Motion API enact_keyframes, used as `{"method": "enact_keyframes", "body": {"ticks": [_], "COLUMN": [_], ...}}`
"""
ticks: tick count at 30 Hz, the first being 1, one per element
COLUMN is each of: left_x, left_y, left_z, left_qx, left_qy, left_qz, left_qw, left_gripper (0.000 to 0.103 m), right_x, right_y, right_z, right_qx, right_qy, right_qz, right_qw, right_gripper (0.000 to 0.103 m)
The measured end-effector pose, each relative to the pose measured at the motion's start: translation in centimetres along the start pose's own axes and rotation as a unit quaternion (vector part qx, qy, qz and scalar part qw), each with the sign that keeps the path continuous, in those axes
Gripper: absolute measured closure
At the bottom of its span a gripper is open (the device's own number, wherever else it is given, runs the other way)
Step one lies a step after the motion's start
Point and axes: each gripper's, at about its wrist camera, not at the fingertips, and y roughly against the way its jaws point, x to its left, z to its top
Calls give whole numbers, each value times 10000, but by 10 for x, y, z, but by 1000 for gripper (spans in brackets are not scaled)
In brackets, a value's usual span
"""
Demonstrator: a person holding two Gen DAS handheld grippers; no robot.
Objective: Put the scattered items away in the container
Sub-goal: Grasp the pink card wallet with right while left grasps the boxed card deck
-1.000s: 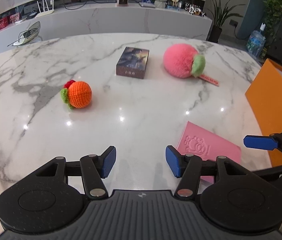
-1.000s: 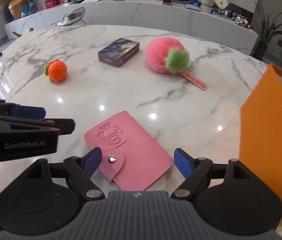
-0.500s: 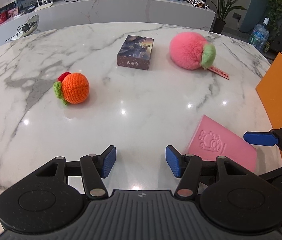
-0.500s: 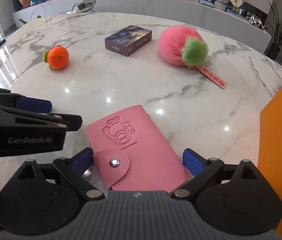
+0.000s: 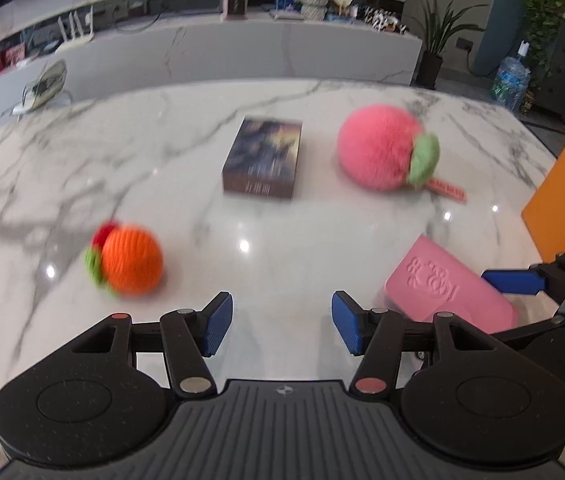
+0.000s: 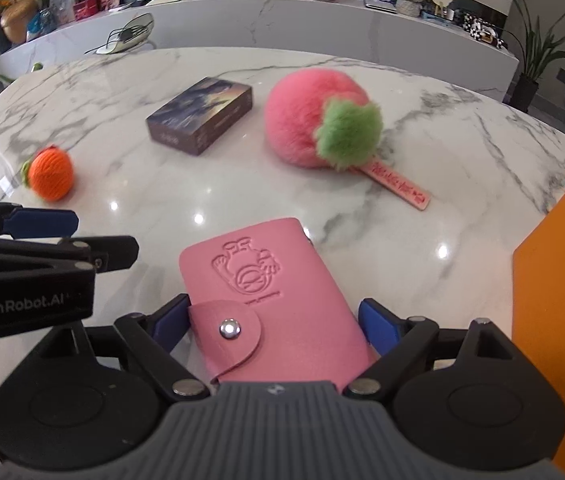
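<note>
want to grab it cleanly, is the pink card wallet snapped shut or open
Shut: the pink card wallet lies flat, its flap folded over the front with the snap button on it.

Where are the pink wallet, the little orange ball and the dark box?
pink wallet [image 6: 258,280], right wrist view, on its embossed cover.
orange ball [image 5: 132,264], left wrist view, on its knitted orange body.
dark box [image 6: 202,114], right wrist view, on its top face.

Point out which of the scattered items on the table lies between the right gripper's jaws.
The pink card wallet, flat on the marble, snap flap nearest the camera. The knitted orange, box and pink plush lie farther off.
</note>
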Motion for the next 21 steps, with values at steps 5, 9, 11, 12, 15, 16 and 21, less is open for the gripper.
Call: {"method": "enact_keyframes", "body": {"ticks": [5, 9, 11, 12, 15, 16, 21], "left_x": [-6, -5, -3, -3, -1, 0, 6], "left_y": [-16, -36, -48, -54, -69, -74, -89], "left_z": [24, 41, 48, 51, 58, 59, 59], "left_qx": [-304, -413, -437, -443, -444, -433, -323], "left_qy": [-345, -424, -434, -421, -458, -470, -324], "left_qz": [186, 305, 402, 452, 492, 500, 476], "left_qw": [9988, 9978, 9973, 9971, 9968, 9967, 9978], "left_gripper": [26, 18, 16, 16, 16, 16, 16], "right_x": [-9, -16, -19, -21, -22, -22, -21], "right_y": [-6, -11, -15, -16, -20, -20, -23], "right_z": [14, 20, 21, 22, 21, 22, 23], "right_qx": [-160, -247, -244, -242, -266, -278, -385], "right_qy": [-147, -158, -224, -250, -265, -252, -148], "right_qz": [-102, -230, -230, -230, -221, -219, -220], "right_qw": [9997, 9993, 9992, 9991, 9991, 9991, 9989], "right_gripper": [13, 13, 13, 13, 13, 13, 13]}}
